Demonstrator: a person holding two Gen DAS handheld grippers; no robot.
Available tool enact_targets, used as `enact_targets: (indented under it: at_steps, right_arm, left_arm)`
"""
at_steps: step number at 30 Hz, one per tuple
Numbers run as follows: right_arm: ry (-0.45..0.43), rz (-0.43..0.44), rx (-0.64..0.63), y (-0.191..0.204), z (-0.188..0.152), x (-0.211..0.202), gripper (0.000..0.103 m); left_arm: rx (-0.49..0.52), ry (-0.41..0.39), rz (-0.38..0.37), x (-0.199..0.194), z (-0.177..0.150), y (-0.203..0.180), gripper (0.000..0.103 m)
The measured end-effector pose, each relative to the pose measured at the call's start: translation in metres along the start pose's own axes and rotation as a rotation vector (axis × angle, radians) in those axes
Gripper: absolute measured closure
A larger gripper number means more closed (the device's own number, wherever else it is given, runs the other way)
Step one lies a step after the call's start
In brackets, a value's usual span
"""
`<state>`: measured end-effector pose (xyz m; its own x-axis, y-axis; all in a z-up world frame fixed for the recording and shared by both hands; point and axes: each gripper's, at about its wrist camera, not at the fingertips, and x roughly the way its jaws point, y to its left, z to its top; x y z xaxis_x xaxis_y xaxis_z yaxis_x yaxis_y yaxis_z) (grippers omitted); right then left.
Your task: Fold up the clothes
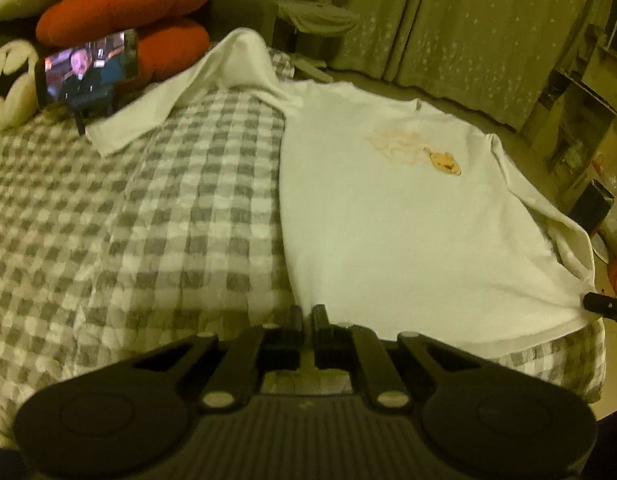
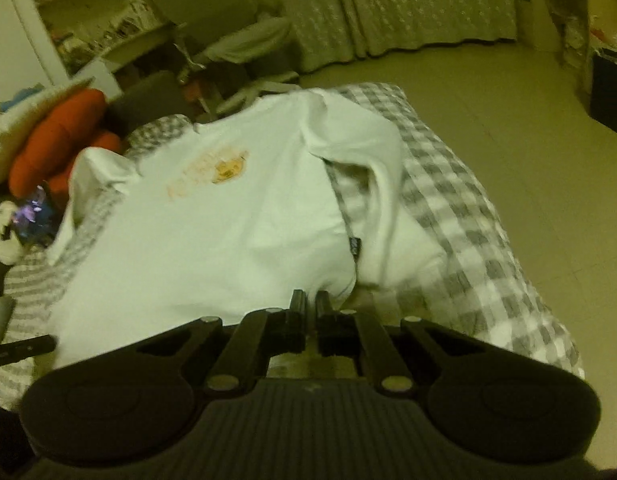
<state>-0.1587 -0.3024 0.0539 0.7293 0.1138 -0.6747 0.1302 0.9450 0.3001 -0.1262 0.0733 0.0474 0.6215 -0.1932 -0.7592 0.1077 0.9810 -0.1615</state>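
White shirt (image 1: 388, 216) lies face up on the checked bedspread (image 1: 148, 220), its orange print (image 1: 416, 148) on the chest; 1 sleeve (image 1: 180, 92) stretches away from the shirt toward the phone (image 1: 88, 68), which leans against red cushions (image 1: 128, 4); the other sleeve (image 2: 372, 184) is bunched at the shirt's far side; left gripper (image 1: 307, 314) has its fingers pressed together on the shirt's hem at 1 corner; right gripper (image 2: 309, 300) is likewise pinched on the hem at the opposite corner, beside the dark tag (image 2: 354, 246); floor (image 2: 508, 128) lies beyond.
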Motion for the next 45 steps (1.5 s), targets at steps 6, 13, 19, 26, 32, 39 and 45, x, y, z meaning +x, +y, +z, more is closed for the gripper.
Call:
enact_targets:
  at_steps: [6, 13, 19, 26, 32, 39, 45]
  right_arm:
    - [-0.065, -0.022, 0.0, 0.001, 0.005, -0.009, 0.097]
    - [-0.03, 0.025, -0.102, 0.014, 0.007, -0.007, 0.088]
    - [-0.068, -0.082, 0.008, -0.009, 0.016, -0.004, 0.048]
    - [0.025, -0.195, -0.213, -0.006, 0.041, 0.035, 0.047]
    - [-0.069, -0.502, -0.473, -0.021, 0.087, 0.043, 0.099]
    - [-0.252, -0.834, -0.663, -0.037, 0.122, 0.071, 0.098]
    - [-0.041, -0.822, -0.528, -0.082, 0.116, 0.12, 0.092]
  left_arm:
    - [0.024, -0.012, -0.01, -0.008, -0.004, -0.005, 0.098]
    - [0.048, -0.038, 0.005, -0.016, -0.003, -0.011, 0.098]
    - [-0.012, -0.027, -0.014, -0.019, 0.009, 0.002, 0.09]
    - [-0.065, -0.02, -0.054, -0.011, 0.047, 0.003, 0.082]
    - [-0.056, -0.023, -0.033, 0.003, 0.069, -0.002, 0.082]
    - [-0.156, 0.002, -0.026, 0.015, 0.079, 0.033, 0.082]
    - [-0.245, -0.069, 0.019, -0.008, 0.095, 0.086, 0.082]
